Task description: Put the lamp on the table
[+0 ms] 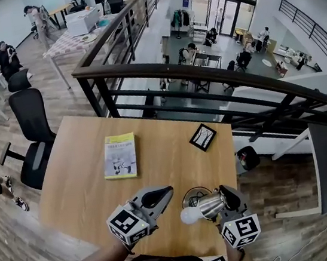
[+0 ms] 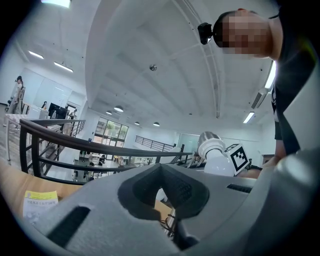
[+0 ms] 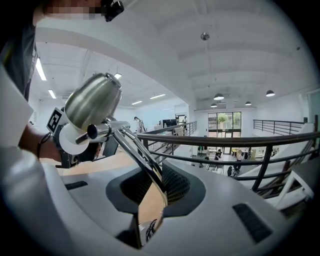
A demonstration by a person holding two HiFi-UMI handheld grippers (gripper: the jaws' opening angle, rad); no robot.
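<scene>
I am holding the lamp [image 1: 205, 206] in the right gripper [image 1: 227, 195] over the near edge of the table [image 1: 81, 186], right in front of me. In the right gripper view the jaws are clenching the lamp's flat chrome stem [image 3: 131, 147], which is running up and to the left out of the pads to the shade [image 3: 95, 102]. The shade is lying nearly on its side, with the white bulb [image 1: 190, 215] pointing toward the left gripper [image 1: 164, 193]. The round base [image 1: 194, 195] is showing just beyond the shade in the head view; I cannot tell whether it is touching the wood.

The left gripper is hanging just beside the lamp, on its left, pointing across the table and apart from it. In the left gripper view its jaws are standing slightly apart with only a narrow gap, and nothing is clamped in them; through the gap I am seeing a sliver of tabletop and some thin dark wire that I cannot identify. Off to the right in that view, the shade and bulb are showing beside the right gripper's marker cube [image 2: 240, 157].

Farther out on the table a yellow book [image 1: 119, 156] is lying flat toward the left, and a small black frame [image 1: 202, 137] is sitting toward the right, well apart from the book. Both are well clear of the grippers. A black rail [image 1: 203, 70] is curving past the far edge of the table, and a black chair [image 1: 33, 124] is standing off its left side.
</scene>
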